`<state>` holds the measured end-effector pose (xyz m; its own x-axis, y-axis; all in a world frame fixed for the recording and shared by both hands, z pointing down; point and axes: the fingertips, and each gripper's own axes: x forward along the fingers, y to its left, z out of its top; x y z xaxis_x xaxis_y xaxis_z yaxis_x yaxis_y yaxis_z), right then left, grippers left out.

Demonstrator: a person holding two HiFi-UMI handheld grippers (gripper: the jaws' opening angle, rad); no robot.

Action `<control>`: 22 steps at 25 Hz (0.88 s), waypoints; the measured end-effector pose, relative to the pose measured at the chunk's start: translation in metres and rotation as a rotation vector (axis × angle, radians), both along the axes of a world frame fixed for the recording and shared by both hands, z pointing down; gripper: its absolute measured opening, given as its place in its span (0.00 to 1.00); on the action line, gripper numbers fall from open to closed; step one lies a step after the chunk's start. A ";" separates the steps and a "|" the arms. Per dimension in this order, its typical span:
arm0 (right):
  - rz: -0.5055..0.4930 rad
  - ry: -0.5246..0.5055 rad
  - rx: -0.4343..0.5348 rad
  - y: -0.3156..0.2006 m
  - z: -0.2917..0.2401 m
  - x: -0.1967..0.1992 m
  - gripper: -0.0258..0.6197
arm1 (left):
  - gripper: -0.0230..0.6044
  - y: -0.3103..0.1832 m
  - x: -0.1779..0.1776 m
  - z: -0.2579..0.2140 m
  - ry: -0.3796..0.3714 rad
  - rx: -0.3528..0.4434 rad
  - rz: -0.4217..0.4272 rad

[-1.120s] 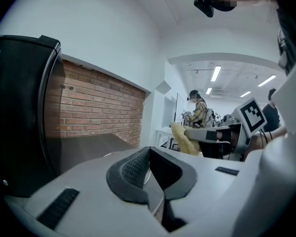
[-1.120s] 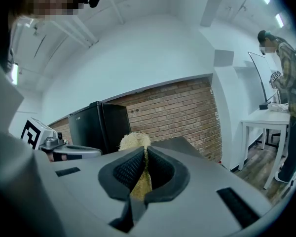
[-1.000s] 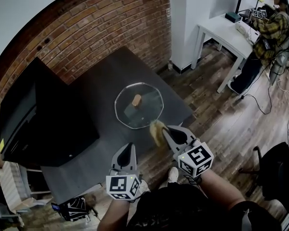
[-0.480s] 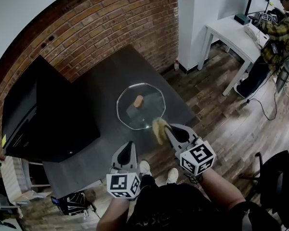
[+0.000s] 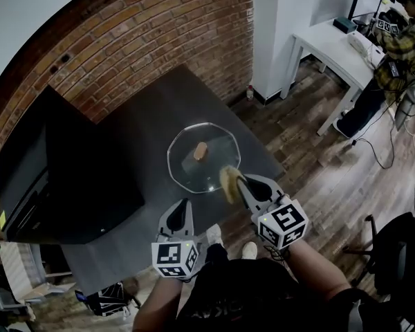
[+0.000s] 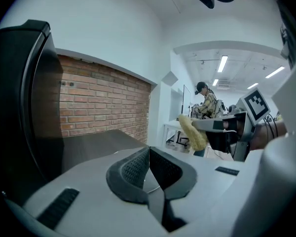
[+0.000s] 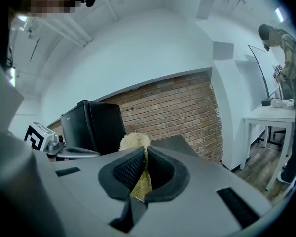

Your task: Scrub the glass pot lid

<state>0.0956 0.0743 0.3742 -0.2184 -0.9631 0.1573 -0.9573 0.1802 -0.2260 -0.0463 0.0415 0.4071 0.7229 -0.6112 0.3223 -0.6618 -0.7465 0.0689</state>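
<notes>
A round glass pot lid [image 5: 202, 157] with a brown knob [image 5: 201, 149] lies flat on the dark table [image 5: 145, 137], near its front edge. My right gripper [image 5: 234, 183] is shut on a yellow scrub pad [image 5: 227, 182], which hangs over the lid's near right rim; the pad [image 7: 134, 141] sticks out past the jaws in the right gripper view. My left gripper [image 5: 180, 213] is shut with nothing in it, held in front of the table, short of the lid. In the left gripper view the closed jaws [image 6: 149, 168] point at the table, and the right gripper with the pad [image 6: 192, 130] shows at right.
A black cabinet [image 5: 62, 164] fills the table's left side against the brick wall [image 5: 159, 33]. A white desk [image 5: 332, 40] stands at upper right with a seated person [image 5: 394, 33]. A dark chair [image 5: 401, 247] stands at lower right on the wood floor.
The view shifted slightly as I stepped nearer; both grippers sit a little closer to the lid, the scrub pad now at its near right rim.
</notes>
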 end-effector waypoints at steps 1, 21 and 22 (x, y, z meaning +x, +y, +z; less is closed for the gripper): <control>0.001 0.002 -0.009 -0.006 0.004 -0.001 0.08 | 0.09 -0.007 0.000 0.005 -0.005 -0.008 0.004; -0.059 0.074 -0.259 -0.115 0.128 -0.049 0.08 | 0.09 -0.103 0.000 0.161 -0.182 -0.233 0.040; -0.063 0.082 -0.273 -0.118 0.135 -0.051 0.08 | 0.09 -0.105 -0.001 0.168 -0.188 -0.241 0.041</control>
